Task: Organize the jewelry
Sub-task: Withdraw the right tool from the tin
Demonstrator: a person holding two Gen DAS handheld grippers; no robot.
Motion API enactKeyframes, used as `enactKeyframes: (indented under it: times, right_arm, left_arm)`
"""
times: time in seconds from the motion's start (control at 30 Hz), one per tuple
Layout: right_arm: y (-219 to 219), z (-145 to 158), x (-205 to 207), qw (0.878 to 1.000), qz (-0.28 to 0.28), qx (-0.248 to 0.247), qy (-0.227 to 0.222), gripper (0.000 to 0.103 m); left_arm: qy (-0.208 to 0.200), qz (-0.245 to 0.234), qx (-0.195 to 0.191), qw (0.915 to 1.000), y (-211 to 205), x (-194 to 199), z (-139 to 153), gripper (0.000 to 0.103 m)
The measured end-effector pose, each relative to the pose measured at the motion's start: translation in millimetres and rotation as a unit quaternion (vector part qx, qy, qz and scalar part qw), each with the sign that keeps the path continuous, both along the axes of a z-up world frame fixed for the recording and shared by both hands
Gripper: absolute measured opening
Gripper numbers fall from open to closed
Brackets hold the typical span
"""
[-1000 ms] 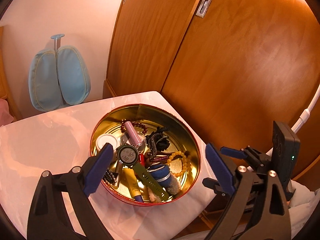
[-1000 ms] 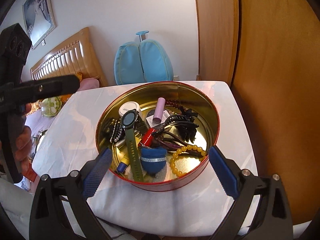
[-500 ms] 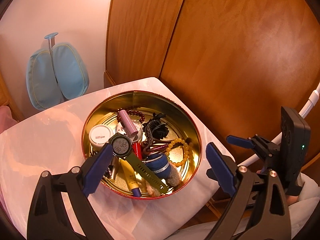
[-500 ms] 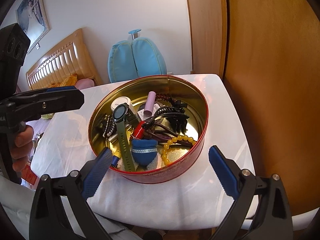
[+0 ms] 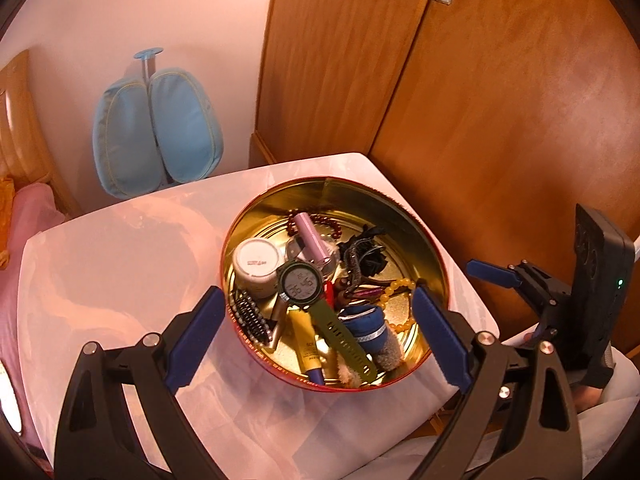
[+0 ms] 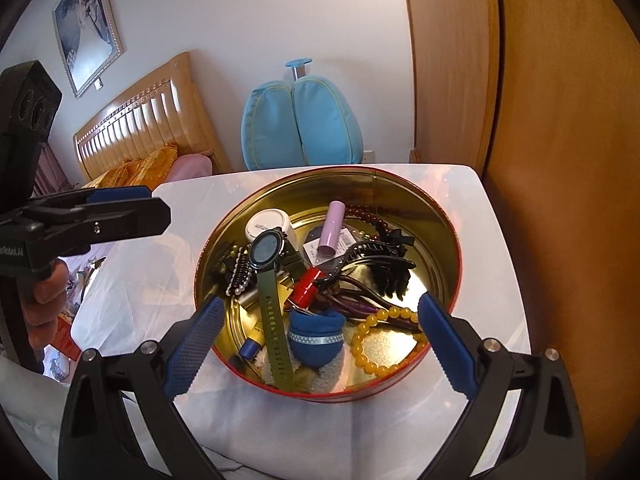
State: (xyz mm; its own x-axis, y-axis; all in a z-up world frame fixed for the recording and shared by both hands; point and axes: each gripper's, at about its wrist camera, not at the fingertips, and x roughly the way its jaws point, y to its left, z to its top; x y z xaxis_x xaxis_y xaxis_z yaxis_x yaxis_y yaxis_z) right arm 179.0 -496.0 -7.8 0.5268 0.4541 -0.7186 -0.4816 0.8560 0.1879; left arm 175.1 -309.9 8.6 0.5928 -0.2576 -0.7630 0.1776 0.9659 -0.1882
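A round red tin [image 5: 400,200] with a gold inside sits on a white table [image 5: 120,280]. It holds a green digital watch [image 5: 300,284], a yellow bead bracelet [image 6: 372,356], a dark red bead bracelet [image 6: 368,216], a black hair claw [image 6: 380,260], a pink tube [image 6: 332,229], a white jar [image 5: 256,260], a blue pouch [image 6: 316,336] and a pearl clip [image 6: 240,276]. My left gripper [image 5: 318,300] hovers open over the tin's near side. My right gripper [image 6: 320,306] is open too, its fingers straddling the near rim from above. Neither holds anything.
Wooden wardrobe doors [image 5: 500,100] stand close behind and to the right of the table. A blue padded chair [image 5: 156,128] stands past the far edge, a bed with a wooden headboard [image 6: 140,128] to the left. A hand [image 6: 44,304] holds the left gripper's grip.
Both grippers stay open and drift slightly over the tin. The right gripper has come a little nearer to it. The left gripper has edged towards the tin in the right wrist view.
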Motion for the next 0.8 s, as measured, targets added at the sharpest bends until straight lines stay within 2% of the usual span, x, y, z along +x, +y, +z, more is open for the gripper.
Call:
enactKeyframes:
  times: [0.17,0.33,0.47,0.57,0.63,0.7,0.8]
  right_arm:
    - [22.0,-4.3,10.5,0.999,0.031,0.022,0.008,0.098]
    - [49.3,-6.3,19.9,0.998,0.052,0.044,0.011,0.098]
    - [76.2,-3.3,23.8,0.997,0.061,0.052,0.016,0.098]
    - [93.9,4.2,18.4,0.997,0.068,0.047,0.002,0.098]
    - [106.6,8.2,13.2,0.997,0.067,0.035,-0.011,0.098]
    - [119.3,9.7,9.6,0.998,0.054,0.023,-0.014,0.098]
    - [138.8,9.0,4.1,1.0,0.015,0.013,-0.008,0.098]
  left_arm:
    - [0.027,0.069,0.021,0.997,31.6,-19.7,-11.4,0.092]
    - [0.048,0.142,0.033,0.9882,72.1,-44.3,-16.2,0.092]
    - [0.05,0.186,0.025,0.981,106.1,-61.3,-16.9,0.092]
    - [0.048,0.2,0.01,0.9785,131.5,-66.0,-20.1,0.092]
    - [0.05,0.199,-0.013,0.9787,149.7,-62.9,-24.8,0.092]
    - [0.053,0.2,-0.028,0.978,167.2,-59.2,-30.4,0.092]
    - [0.062,0.173,-0.039,0.9821,194.2,-48.9,-40.3,0.092]
